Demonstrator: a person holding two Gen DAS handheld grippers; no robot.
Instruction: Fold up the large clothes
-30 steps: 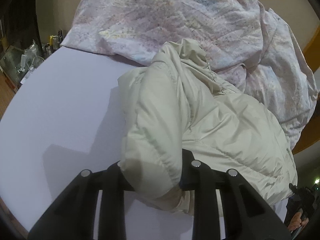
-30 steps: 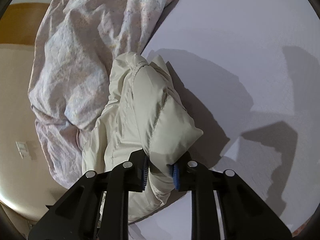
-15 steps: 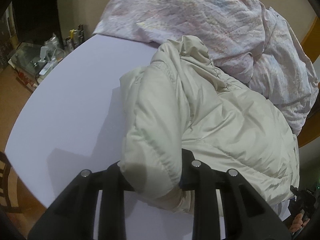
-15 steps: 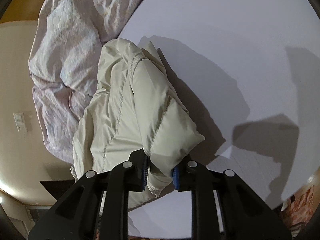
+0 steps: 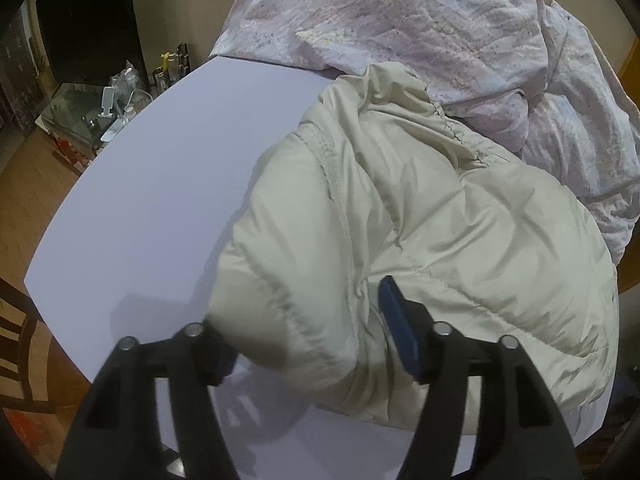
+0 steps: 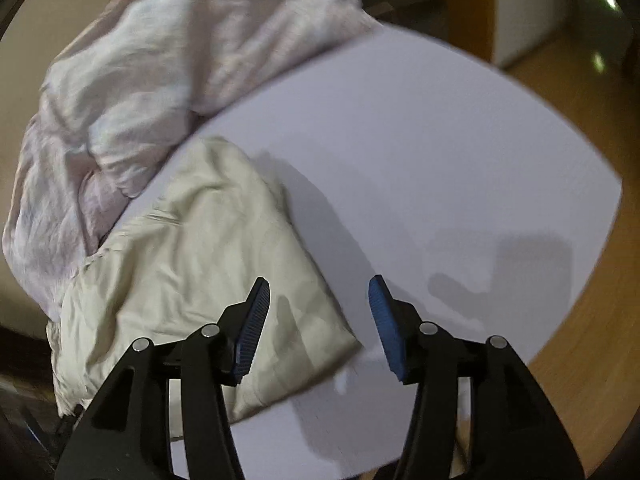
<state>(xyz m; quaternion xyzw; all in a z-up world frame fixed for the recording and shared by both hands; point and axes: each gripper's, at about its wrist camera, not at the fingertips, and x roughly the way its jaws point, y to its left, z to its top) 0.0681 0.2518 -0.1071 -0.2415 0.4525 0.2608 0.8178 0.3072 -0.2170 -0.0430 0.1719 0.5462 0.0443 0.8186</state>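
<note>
A cream puffy jacket (image 5: 420, 220) lies folded on the white table (image 5: 140, 200), its far end against a quilt. My left gripper (image 5: 308, 320) is low at the jacket's near fold with its jaws opening. The fold still bulges between the fingers, but the blue right pad (image 5: 400, 332) stands bare and off the cloth, and the left finger is half hidden behind the bulge. In the right wrist view the jacket (image 6: 192, 260) rests flat on the table (image 6: 440, 140). My right gripper (image 6: 320, 320) hangs above its near corner, jaws opening, nothing between the pads.
A pink and white floral quilt (image 5: 400, 12) is heaped along the table's far side, also the quilt (image 6: 140, 60) at upper left. A glass side table with bottles (image 5: 108, 104) stands off the left edge, a dark chair (image 5: 16, 332) near it. Wooden floor (image 6: 580, 320) lies beyond the table edge.
Both grippers were shut on folds of the jacket and have now opened and let go. The right gripper has risen and rolled away from the jacket. The jacket has settled flatter.
</note>
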